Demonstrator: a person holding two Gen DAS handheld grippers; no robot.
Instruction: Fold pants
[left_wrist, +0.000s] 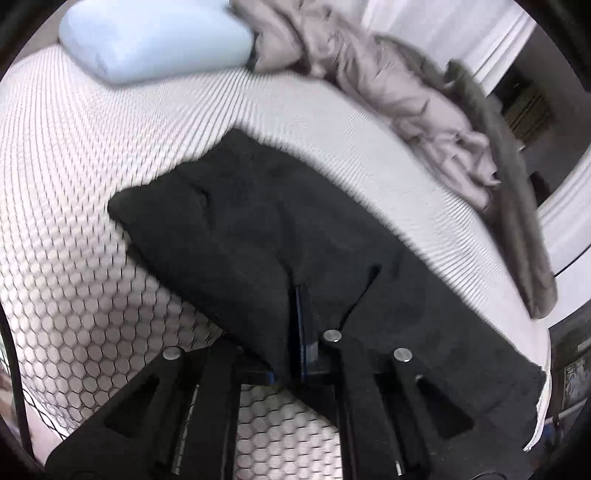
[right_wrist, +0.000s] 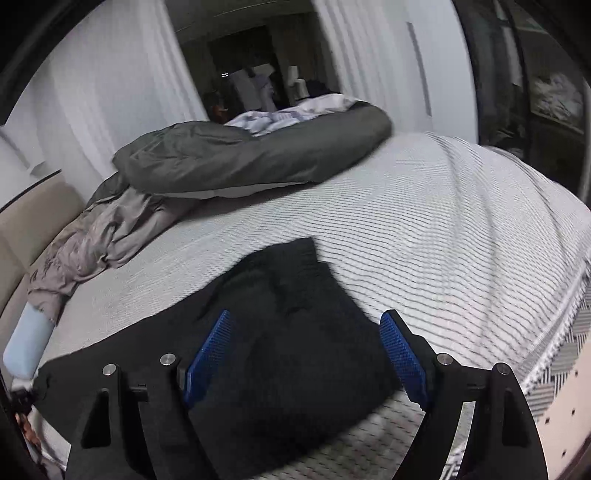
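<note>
1. Black pants (left_wrist: 266, 236) lie spread across a bed (left_wrist: 74, 206) covered in a white honeycomb-textured sheet, seen from the left wrist camera.
2. The left gripper (left_wrist: 301, 328) is closed tight on a raised fold of the pants, its blue pads pressed together with dark fabric pinched between them and draped over the left finger.
3. From the right wrist camera, the right gripper (right_wrist: 306, 354) is spread wide, its blue ridged pads (right_wrist: 208, 354) well apart and holding nothing, poised just above the pants (right_wrist: 288, 332).
4. The pants reach the near edge of the bed (right_wrist: 461, 221); whether the right gripper touches the cloth cannot be told.
5. A pale blue pillow (left_wrist: 155, 40) sits at the head of the bed, beside a rumpled grey-beige blanket (left_wrist: 399, 96) bunched along the far side.
6. A dark grey duvet (right_wrist: 251, 155) lies heaped beyond the pants, well apart from them.
</note>
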